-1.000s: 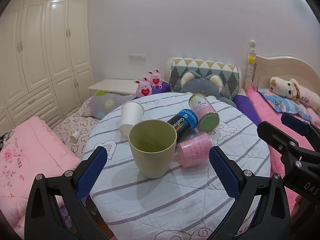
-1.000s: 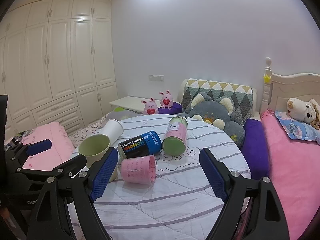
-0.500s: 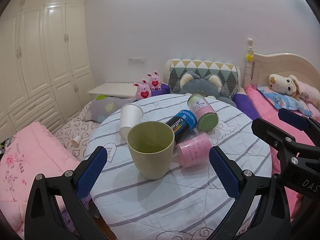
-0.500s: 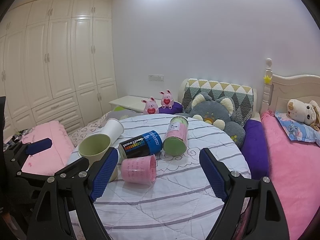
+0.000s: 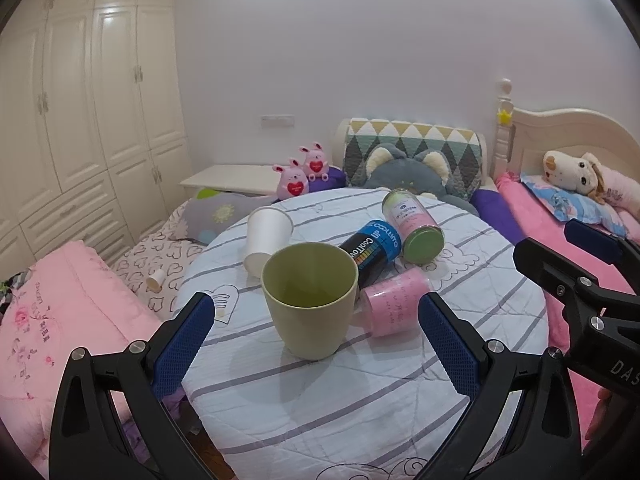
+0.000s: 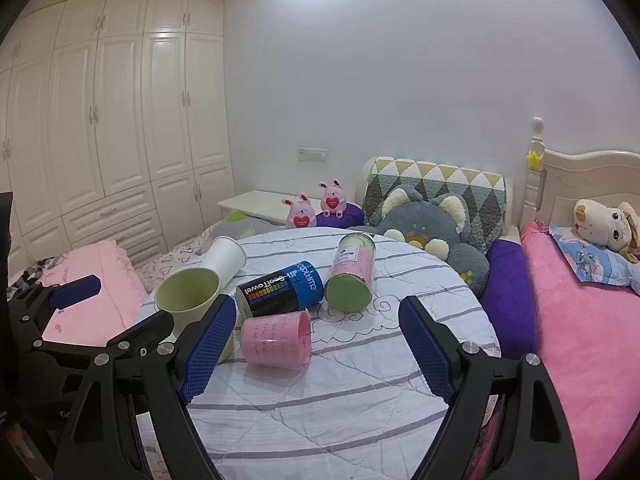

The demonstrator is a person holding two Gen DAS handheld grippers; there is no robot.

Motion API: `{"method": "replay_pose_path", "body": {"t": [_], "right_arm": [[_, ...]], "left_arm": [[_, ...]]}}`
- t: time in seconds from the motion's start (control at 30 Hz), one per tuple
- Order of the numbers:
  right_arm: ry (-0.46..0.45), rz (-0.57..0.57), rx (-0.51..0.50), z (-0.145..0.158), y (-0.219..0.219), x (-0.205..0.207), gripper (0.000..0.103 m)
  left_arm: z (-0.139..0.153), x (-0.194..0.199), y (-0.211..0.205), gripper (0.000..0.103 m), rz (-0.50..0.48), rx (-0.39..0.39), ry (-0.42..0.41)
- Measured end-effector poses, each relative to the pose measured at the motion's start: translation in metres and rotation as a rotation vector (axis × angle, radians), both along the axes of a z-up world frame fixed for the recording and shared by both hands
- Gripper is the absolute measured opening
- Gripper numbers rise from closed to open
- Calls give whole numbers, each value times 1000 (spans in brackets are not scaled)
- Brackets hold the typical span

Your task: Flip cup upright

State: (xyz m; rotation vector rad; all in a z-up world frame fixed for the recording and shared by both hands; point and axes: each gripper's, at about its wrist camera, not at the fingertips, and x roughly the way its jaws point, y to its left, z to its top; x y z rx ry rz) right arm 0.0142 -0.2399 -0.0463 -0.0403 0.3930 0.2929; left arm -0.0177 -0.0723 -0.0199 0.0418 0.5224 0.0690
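A green cup (image 5: 310, 300) stands upright on the round table (image 5: 360, 400), its mouth open to the top; it also shows in the right wrist view (image 6: 188, 294). A pink cup (image 5: 394, 304) lies on its side to its right, also seen in the right wrist view (image 6: 276, 338). A white paper cup (image 5: 266, 238) lies tipped behind the green cup. My left gripper (image 5: 316, 344) is open and empty, just in front of the green cup. My right gripper (image 6: 316, 350) is open and empty, in front of the pink cup.
A blue and black canister (image 5: 370, 250) and a pink canister with a green lid (image 5: 412, 220) lie on their sides behind the cups. Beds with pink blankets (image 6: 592, 340) flank the table. Plush toys (image 5: 408, 170) sit behind it. A wardrobe (image 6: 100, 140) is at the left.
Both grippers have risen and drawn back slightly, still open. The cups and canisters have not moved.
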Motion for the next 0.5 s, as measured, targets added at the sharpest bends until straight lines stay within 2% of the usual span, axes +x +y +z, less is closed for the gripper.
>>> {"method": "replay_pose_path", "body": {"t": [0.5], "right_arm": [[6,4,-3,0,1,2,85]], "left_arm": [[-1,3,3,103,21,17,-16]]}}
